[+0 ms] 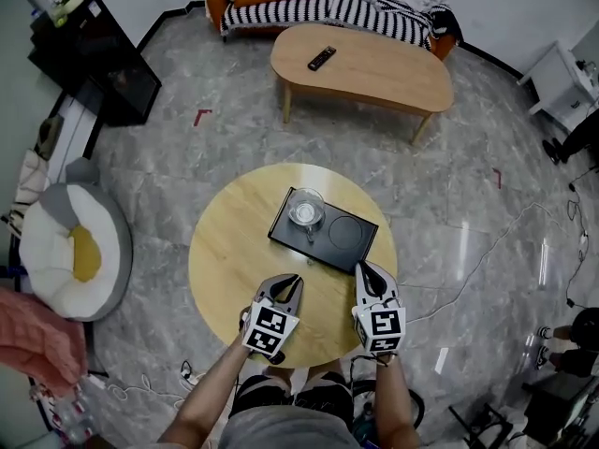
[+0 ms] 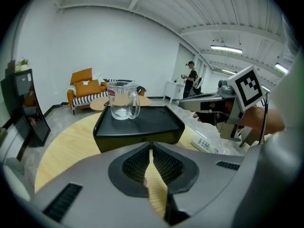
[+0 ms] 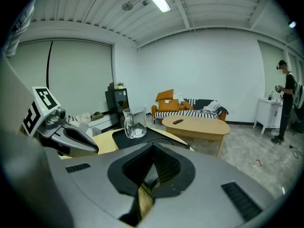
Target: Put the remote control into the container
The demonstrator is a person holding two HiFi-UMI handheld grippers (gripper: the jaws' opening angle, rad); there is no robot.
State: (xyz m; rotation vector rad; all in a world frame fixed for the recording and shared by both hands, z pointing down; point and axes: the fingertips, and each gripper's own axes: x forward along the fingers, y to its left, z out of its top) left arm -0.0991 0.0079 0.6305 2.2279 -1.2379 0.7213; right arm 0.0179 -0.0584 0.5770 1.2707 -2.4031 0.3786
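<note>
Right claw [image 1: 362, 267] closed, poised over white remote [image 2: 205, 144]; tray [image 1: 323, 239] just beside

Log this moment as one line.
left hand-held gripper: shut, empty | right hand-held gripper: shut, empty | white remote: on round table, beside black tray | glass mug: on tray

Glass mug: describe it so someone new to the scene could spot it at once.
Start at the round wooden table in front of the person; a black tray lies on its far side. The glass mug stands at the tray's left end in the head view, clear and handled, the only thing on the tray, beside an empty round recess.
</note>
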